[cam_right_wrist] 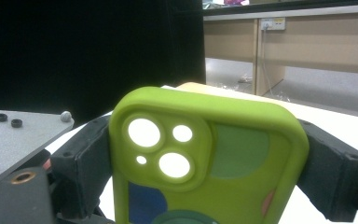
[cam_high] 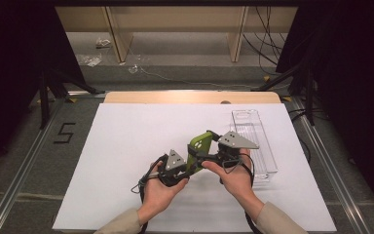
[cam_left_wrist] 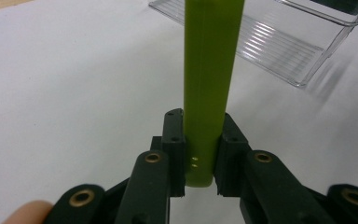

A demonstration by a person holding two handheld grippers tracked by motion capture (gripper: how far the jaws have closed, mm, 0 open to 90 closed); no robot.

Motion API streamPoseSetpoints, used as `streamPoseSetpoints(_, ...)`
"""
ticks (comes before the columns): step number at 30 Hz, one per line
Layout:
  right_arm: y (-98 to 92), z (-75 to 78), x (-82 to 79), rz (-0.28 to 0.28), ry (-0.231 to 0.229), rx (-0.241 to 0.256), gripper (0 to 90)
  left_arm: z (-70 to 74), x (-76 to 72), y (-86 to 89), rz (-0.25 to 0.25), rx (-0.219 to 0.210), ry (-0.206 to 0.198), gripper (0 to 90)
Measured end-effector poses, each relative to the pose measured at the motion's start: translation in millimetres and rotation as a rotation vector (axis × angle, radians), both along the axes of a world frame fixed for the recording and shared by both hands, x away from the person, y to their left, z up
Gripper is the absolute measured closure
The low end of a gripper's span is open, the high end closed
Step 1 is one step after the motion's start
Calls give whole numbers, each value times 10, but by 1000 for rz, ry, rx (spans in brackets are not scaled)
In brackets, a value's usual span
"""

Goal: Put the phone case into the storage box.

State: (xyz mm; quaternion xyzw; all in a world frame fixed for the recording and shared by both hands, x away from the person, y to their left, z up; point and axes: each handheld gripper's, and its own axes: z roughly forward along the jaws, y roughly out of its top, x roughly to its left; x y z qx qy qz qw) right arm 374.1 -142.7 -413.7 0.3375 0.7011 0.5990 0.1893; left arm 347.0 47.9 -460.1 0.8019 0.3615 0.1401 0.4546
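Observation:
A lime-green phone case (cam_high: pixel 200 144) with round camera cut-outs is held above the white sheet between both grippers. My left gripper (cam_high: pixel 188 165) is shut on its lower end; in the left gripper view the case (cam_left_wrist: pixel 209 84) stands edge-on, pinched between the two black jaws of that gripper (cam_left_wrist: pixel 200 140). My right gripper (cam_high: pixel 217 152) grips the case across its width near the camera end. In the right gripper view the case's back (cam_right_wrist: pixel 223 177) faces the camera, and this gripper (cam_right_wrist: pixel 207 163) has a pad pressed on each side.
A clear plastic tray (cam_high: pixel 255 141) lies on the right side of the white sheet (cam_high: pixel 126 146), just beyond the right hand; the tray (cam_left_wrist: pixel 284 51) also shows past the case. Bare wooden tabletop (cam_high: pixel 175 96) runs along the far edge. The left gripper's grey plate (cam_right_wrist: pixel 14 135) sits close by.

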Motion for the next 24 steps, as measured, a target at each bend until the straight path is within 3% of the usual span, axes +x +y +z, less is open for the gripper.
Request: streamPoseSetpoints(24,-29,43,-3,20,0,16,168,23,-1,6,-19,-4,-31,760)
